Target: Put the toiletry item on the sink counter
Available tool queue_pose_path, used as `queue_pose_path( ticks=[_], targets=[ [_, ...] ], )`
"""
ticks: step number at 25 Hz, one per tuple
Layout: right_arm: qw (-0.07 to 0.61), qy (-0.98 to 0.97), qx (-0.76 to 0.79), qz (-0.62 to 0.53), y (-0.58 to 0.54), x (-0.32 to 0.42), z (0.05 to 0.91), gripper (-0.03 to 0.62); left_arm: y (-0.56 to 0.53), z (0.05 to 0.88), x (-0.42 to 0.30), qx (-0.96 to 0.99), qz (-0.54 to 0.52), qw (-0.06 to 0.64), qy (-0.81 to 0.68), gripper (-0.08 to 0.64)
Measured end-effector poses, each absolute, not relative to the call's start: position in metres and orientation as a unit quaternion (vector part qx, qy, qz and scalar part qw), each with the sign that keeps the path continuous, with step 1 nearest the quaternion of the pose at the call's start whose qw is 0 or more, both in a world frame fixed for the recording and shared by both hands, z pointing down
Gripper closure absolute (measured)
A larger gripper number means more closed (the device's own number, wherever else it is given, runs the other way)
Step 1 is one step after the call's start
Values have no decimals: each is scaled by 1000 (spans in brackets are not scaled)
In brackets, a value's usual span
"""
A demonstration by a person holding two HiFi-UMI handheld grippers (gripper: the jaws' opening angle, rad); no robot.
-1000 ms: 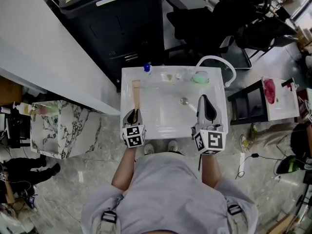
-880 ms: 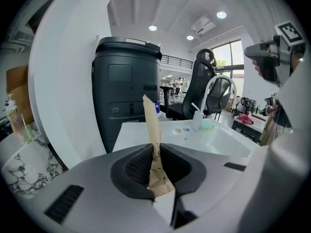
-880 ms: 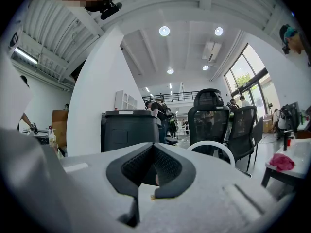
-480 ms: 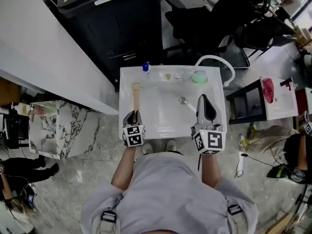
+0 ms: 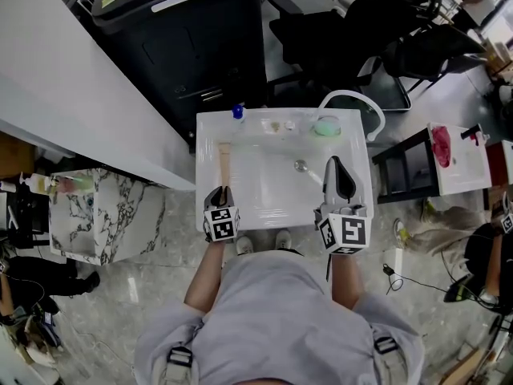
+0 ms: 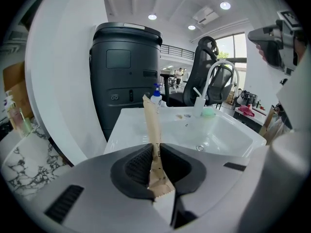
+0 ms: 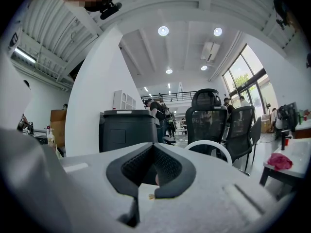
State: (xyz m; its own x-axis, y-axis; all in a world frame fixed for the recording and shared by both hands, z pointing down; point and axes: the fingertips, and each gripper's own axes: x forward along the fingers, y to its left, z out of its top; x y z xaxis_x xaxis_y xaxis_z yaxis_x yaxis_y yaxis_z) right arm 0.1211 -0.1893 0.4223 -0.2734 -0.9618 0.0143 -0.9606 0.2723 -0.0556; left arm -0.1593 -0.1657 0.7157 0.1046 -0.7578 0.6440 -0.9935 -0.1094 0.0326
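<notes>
A long, flat toiletry item in a brown paper wrapper (image 5: pixel 224 165) sticks out forward from my left gripper (image 5: pixel 222 191), whose jaws are shut on its near end. It hangs over the left strip of the white sink counter (image 5: pixel 210 139). In the left gripper view the wrapper (image 6: pixel 151 125) rises tilted between the pads of the left gripper (image 6: pixel 156 147). My right gripper (image 5: pixel 335 164) hovers over the right side of the basin with its jaws together and nothing between them. In its own view the right gripper (image 7: pixel 153 152) points upward at the room.
A blue-capped bottle (image 5: pixel 237 112), small items and a green soap (image 5: pixel 328 126) line the back of the counter beside a white arched faucet (image 5: pixel 353 96). The drain (image 5: pixel 300 165) lies mid-basin. A black bin (image 5: pixel 184 38) stands behind, a marble stand (image 5: pixel 88 211) to the left, office chairs (image 5: pixel 337 30) behind.
My left gripper has drawn the wrapped item back slightly toward the person. The right gripper has stayed where it was.
</notes>
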Motion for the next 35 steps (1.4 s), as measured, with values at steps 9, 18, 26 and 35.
queue_pose_path(
  ticks=[9, 18, 26, 35],
  targets=[
    [11, 797, -603, -27, -189, 123, 423, 594, -167, 721, -160, 695, 248, 250, -626, 515],
    [12, 797, -603, -28, -186, 125, 423, 594, -163, 723, -159, 698, 250, 254, -622, 431],
    [14, 800, -599, -29, -184, 123, 424, 594, -162, 719, -161, 698, 237, 250, -627, 433],
    [15, 805, -593, -30, -184, 119, 423, 594, -162, 711, -166, 694, 228, 243, -638, 554]
  ],
)
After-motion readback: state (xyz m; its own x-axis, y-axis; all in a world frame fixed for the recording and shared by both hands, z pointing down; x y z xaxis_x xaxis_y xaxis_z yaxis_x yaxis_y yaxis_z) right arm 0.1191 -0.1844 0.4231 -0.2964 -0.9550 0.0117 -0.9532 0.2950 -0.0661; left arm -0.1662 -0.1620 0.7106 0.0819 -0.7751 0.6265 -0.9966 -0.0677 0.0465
